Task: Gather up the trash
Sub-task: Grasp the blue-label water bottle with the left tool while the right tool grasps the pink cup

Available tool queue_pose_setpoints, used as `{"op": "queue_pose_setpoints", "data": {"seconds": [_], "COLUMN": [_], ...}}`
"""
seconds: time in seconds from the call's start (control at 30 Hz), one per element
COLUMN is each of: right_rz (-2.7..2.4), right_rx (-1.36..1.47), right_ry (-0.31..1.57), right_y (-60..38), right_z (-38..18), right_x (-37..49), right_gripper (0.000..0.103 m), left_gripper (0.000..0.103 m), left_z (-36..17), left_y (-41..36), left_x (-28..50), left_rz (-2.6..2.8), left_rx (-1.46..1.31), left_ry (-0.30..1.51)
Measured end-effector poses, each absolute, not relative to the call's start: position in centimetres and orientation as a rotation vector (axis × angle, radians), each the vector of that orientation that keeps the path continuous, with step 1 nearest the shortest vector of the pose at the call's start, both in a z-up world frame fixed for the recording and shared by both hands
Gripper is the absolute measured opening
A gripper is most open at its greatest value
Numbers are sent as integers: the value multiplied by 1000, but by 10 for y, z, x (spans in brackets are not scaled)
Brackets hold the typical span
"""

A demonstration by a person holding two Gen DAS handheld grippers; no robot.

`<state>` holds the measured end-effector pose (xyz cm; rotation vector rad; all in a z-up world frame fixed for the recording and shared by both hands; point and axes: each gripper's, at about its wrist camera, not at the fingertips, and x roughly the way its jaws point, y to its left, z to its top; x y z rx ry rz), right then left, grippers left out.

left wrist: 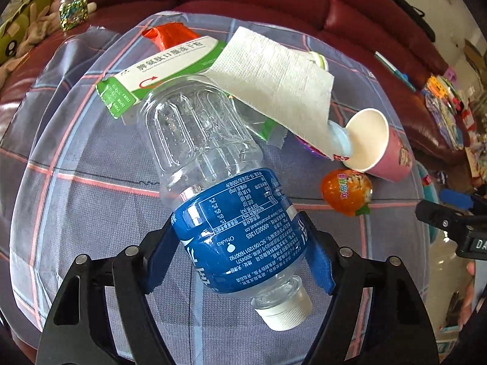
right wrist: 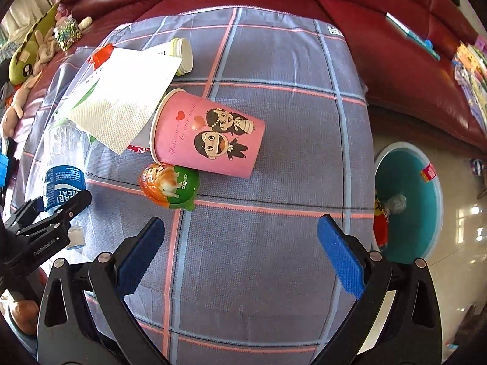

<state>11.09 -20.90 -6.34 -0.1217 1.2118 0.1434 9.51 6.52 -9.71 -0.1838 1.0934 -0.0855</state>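
Note:
My left gripper (left wrist: 240,243) is shut on a clear plastic bottle (left wrist: 213,164) with a blue label and white cap, gripped around the label; the bottle also shows in the right wrist view (right wrist: 62,164). My right gripper (right wrist: 240,231) is open and empty above the checked cloth (right wrist: 274,152). Ahead of it lie a pink paper cup (right wrist: 210,135) on its side and an orange-green jelly cup (right wrist: 170,185). A white paper towel (left wrist: 274,82) lies over a green-white carton (left wrist: 152,70) and an orange wrapper (left wrist: 170,35).
A teal bin (right wrist: 408,210) with some trash stands on the floor at the right of the table. A red leather sofa (right wrist: 380,45) runs behind. A small yellow-rimmed cup (right wrist: 182,54) lies at the back. Plush toys (right wrist: 27,60) lie on the sofa's left.

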Motion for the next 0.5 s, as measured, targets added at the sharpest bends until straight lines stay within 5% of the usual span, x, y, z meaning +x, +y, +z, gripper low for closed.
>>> {"op": "queue_pose_setpoints", "data": {"seconds": [0.4,0.5], "right_rz": [242,282], "right_rx": [-480,-525], "right_ry": [1177,1202], "right_y": [-167,-157], "right_z": [-69,-78], "right_x": [148,159], "right_gripper": [96,83], "left_gripper": [76,76], "left_z": [-52,-47], "left_y": [58,58], "left_x": [93,102], "left_rz": [-227,-244], "left_rx": [-148,-137], "left_ry": [995,981]}}
